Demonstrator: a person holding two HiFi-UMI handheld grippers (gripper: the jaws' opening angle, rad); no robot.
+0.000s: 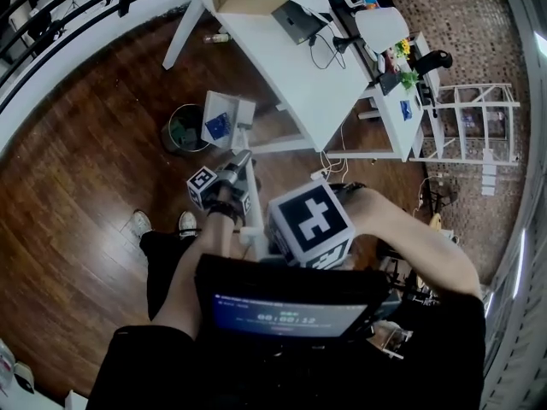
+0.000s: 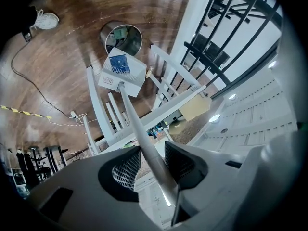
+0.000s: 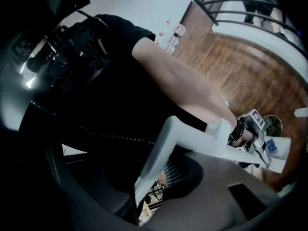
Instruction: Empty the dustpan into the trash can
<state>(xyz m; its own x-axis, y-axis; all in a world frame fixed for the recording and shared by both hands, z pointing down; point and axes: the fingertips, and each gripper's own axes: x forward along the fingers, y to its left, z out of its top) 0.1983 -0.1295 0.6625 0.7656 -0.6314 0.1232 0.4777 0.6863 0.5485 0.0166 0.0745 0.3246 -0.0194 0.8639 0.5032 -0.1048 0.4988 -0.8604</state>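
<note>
A white long-handled dustpan (image 1: 227, 118) hangs above the wooden floor with a blue scrap inside it. It sits just to the right of the round dark trash can (image 1: 183, 131). My left gripper (image 1: 240, 164) is shut on the middle of the dustpan handle (image 2: 139, 134). In the left gripper view the dustpan (image 2: 123, 71) sits at the far end, below the trash can (image 2: 123, 38). The right gripper (image 3: 154, 177) is shut on the bent top end of the handle (image 3: 192, 138). Its marker cube (image 1: 312, 225) hides its jaws in the head view.
A white desk (image 1: 291, 71) with a laptop (image 1: 299, 21) stands right behind the dustpan, its legs (image 2: 98, 105) close to it. A white rack (image 1: 479, 135) is at the right. Cables (image 2: 29, 76) and striped tape (image 2: 24, 112) lie on the floor. My shoes (image 1: 141, 222) are near the trash can.
</note>
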